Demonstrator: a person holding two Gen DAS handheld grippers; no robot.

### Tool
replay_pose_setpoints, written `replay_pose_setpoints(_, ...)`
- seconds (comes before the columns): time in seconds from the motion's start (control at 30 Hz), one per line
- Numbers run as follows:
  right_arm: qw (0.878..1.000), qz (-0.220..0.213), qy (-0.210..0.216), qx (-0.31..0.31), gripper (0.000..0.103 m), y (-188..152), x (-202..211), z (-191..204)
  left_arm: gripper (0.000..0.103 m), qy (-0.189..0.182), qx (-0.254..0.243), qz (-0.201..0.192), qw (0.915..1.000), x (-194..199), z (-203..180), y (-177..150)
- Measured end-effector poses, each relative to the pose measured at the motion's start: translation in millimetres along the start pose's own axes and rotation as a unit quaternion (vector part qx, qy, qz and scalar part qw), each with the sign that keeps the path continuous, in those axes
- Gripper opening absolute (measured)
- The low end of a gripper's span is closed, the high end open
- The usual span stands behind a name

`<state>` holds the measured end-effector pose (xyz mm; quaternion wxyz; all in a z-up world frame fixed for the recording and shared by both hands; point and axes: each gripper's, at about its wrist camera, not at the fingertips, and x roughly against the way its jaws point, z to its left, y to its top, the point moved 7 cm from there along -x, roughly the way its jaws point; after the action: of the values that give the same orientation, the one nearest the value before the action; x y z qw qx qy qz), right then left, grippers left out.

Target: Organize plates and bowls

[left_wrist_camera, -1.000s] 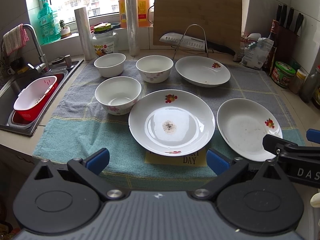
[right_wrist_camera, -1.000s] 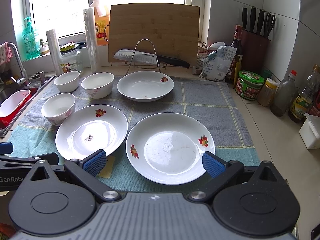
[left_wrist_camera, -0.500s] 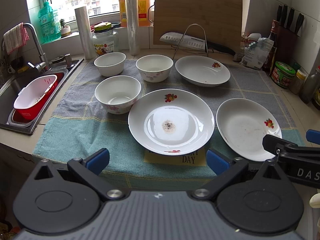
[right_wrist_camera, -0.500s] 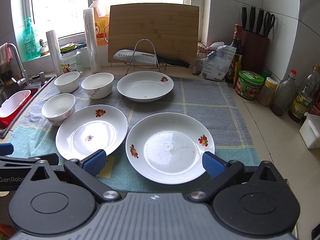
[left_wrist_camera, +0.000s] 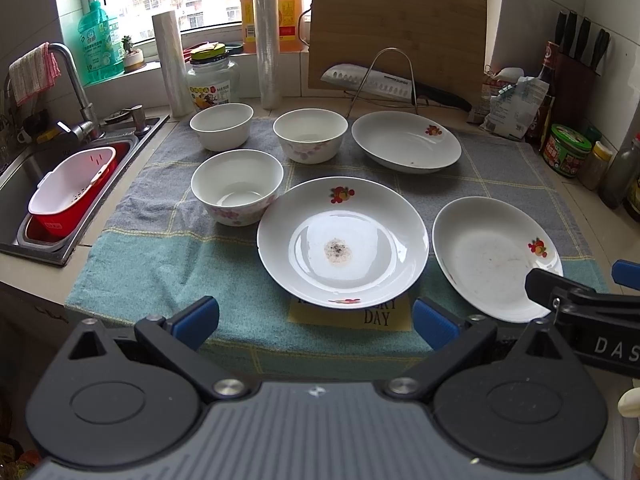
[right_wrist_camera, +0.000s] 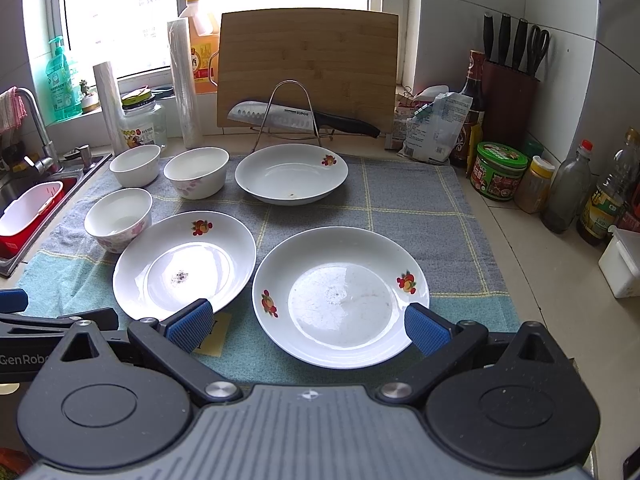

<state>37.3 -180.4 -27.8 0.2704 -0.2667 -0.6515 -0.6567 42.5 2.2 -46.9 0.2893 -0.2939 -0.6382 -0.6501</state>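
Three white plates with fruit prints lie on a grey-green towel (left_wrist_camera: 152,264): a middle plate (left_wrist_camera: 342,241) with a dark stain, a right plate (left_wrist_camera: 494,257), and a far plate (left_wrist_camera: 405,141). Three white bowls stand to the left: a near bowl (left_wrist_camera: 237,190), a far-left bowl (left_wrist_camera: 221,125) and a flowered bowl (left_wrist_camera: 310,133). My left gripper (left_wrist_camera: 316,320) hovers open before the middle plate (right_wrist_camera: 184,264), holding nothing. In the right wrist view my right gripper (right_wrist_camera: 307,324) stands open in front of the right plate (right_wrist_camera: 340,296), also holding nothing.
A sink (left_wrist_camera: 24,184) with a red-and-white basket (left_wrist_camera: 72,192) lies to the left. A knife on a wire rack (left_wrist_camera: 384,84) and a wooden cutting board (left_wrist_camera: 396,36) stand behind. Jars and bottles (right_wrist_camera: 568,192) line the right counter, beside a knife block (right_wrist_camera: 508,96).
Both views have crept slightly forward towards the plates. Nothing on the towel has moved and both grippers remain open.
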Motion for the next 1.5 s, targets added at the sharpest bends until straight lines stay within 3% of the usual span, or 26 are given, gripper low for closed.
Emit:
replay_pose_setpoints(0.67,0.999,-0.021,0.026,0.002,0.103,-5,1,-7,0.102,-0.01,-0.006,0.0,0.9999,-3,-9,-1)
replay_pose_setpoints(1.03,0.997,-0.052,0.045,0.029,0.103,-21,-1,-26,0.102,-0.021,-0.011,-0.02,0.9995,-8,-12,-4)
replay_pose_setpoints(1.5,0.999,0.021,0.035,0.026,0.103,-75,-59,-52,0.102,-0.046,-0.013,-0.011,0.9988,-31,-25,-22)
